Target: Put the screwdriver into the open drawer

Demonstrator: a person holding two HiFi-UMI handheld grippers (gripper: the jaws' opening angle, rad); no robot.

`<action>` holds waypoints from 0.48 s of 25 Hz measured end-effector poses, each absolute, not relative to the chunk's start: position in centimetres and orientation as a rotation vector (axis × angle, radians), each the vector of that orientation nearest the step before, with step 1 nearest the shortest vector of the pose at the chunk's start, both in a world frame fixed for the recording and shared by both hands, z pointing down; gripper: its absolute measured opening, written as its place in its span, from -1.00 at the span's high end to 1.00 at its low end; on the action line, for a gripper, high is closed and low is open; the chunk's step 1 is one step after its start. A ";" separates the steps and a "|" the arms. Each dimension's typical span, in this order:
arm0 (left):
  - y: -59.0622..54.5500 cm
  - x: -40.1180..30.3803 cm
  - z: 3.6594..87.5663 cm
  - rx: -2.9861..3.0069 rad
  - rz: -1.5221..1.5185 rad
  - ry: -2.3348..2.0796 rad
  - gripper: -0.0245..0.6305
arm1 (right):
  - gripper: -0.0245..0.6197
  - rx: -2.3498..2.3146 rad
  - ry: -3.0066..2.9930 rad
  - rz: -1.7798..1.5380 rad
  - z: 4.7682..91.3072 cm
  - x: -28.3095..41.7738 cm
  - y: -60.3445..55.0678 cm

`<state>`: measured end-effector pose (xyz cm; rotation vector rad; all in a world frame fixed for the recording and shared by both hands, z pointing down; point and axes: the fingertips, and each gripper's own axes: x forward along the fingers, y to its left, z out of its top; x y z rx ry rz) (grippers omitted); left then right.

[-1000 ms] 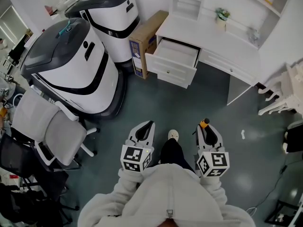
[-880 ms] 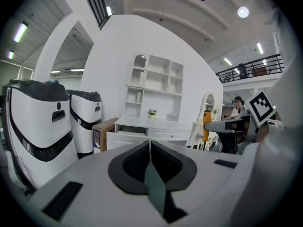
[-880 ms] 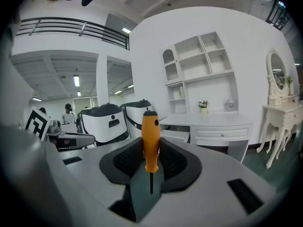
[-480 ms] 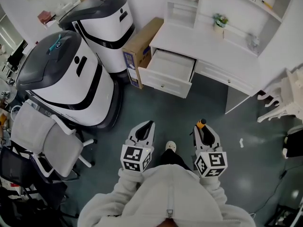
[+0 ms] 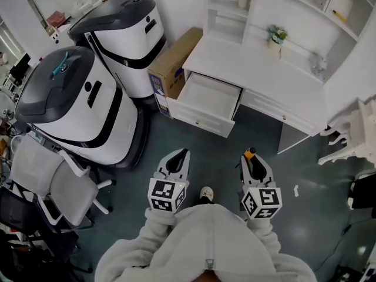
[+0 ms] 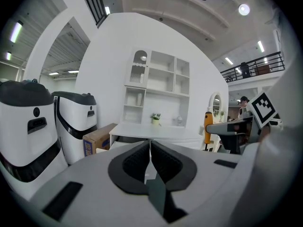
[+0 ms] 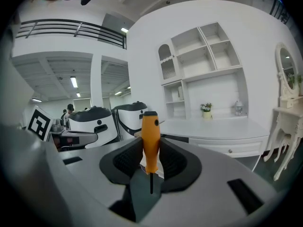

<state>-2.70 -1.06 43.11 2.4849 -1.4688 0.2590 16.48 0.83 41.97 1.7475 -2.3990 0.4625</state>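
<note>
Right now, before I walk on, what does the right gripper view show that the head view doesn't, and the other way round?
Only the right gripper view: the screwdriver's whole orange handle, upright between the jaws of the right gripper, which press on it, with the dark shaft pointing down.

Only the head view: the inside of the open drawer, which looks empty, and the office chair.

Both: the white desk, the two white machines, and the screwdriver's orange end.

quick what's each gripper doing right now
Left gripper: closed, nothing between the jaws.
Right gripper: closed on the orange screwdriver, handle up.
</note>
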 end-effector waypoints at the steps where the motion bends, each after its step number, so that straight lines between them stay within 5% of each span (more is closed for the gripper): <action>1: -1.7 -2.5 43.2 2.480 0.262 -1.475 0.85 | 0.54 1.741 -2.403 0.464 42.0 16.7 0.1; 12: -6.9 -0.6 44.0 2.453 0.277 -1.525 0.85 | 0.54 1.688 -2.440 0.476 43.0 18.6 -5.9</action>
